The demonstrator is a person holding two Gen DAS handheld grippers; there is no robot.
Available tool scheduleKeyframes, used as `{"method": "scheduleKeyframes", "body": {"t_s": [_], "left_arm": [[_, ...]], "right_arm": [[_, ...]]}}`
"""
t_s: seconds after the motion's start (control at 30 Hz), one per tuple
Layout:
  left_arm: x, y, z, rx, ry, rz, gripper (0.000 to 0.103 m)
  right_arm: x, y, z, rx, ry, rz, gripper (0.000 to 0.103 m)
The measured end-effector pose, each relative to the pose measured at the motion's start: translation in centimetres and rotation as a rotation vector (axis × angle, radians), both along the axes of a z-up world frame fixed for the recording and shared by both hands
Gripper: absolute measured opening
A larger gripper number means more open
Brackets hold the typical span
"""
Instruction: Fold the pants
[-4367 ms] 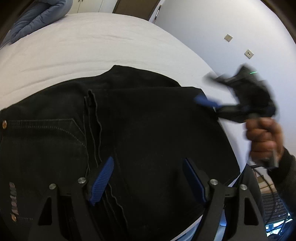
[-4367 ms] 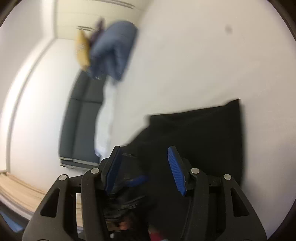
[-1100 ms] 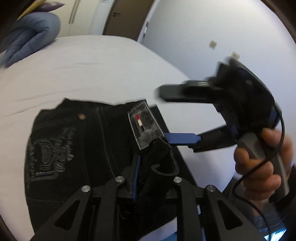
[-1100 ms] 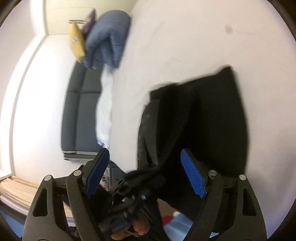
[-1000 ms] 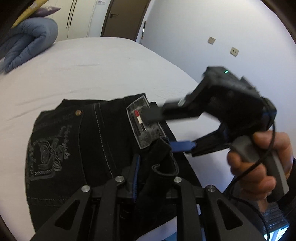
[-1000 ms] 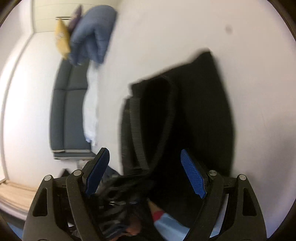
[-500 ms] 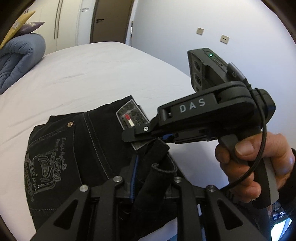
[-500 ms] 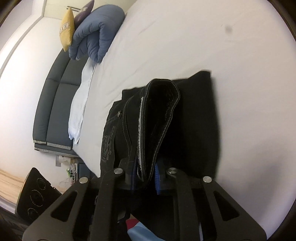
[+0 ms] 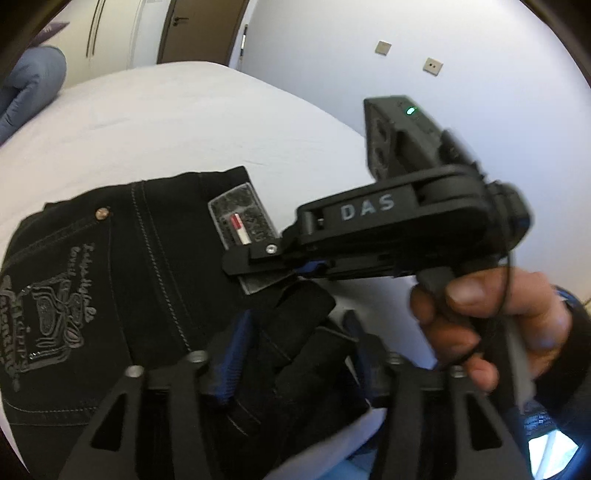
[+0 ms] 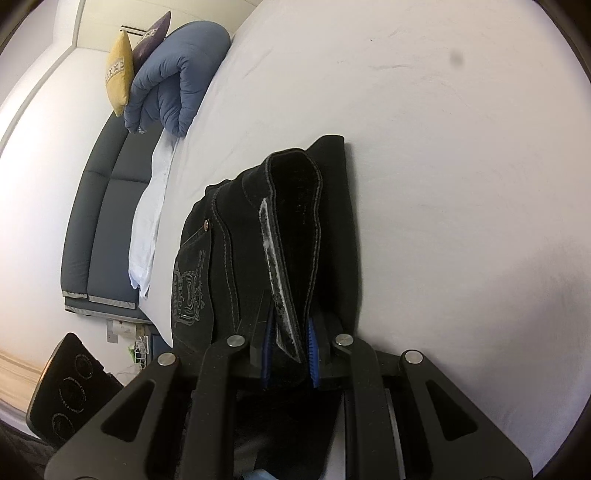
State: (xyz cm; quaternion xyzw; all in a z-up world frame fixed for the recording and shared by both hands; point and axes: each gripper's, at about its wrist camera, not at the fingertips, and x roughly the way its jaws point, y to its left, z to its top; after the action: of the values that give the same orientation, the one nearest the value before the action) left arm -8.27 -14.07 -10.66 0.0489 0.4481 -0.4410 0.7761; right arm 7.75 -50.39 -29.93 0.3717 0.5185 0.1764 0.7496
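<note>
Left gripper [image 9: 295, 343] fingers have parted around the pants [image 9: 122, 280]; right gripper [image 10: 288, 350] stays clamped on them.

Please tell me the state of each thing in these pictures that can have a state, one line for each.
Pants: folded, lying on the bed, waistband end lifted.
Left tool: partly open, blurred, black cloth between its fingers.
Right tool: shut on the waistband.
Bed: covered by a white sheet.
Blue blanket: folded up.
Door: closed.
</note>
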Motion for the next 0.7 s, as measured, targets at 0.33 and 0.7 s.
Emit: {"method": "scheduleKeyframes", "body": {"t_s": [0.33, 0.7], "left_arm": [[4.2, 11.7, 5.6, -0.152, 0.046, 0.189, 0.078], [4.9, 15.3, -1.6, -0.140, 0.143, 0.224, 0.066]], "right_arm": [[-2.1, -2.0, 5.5, 0.108, -0.110, -0.057, 0.023], [-3.1, 4.4, -0.1, 0.059, -0.080, 0.117, 0.021]]}}
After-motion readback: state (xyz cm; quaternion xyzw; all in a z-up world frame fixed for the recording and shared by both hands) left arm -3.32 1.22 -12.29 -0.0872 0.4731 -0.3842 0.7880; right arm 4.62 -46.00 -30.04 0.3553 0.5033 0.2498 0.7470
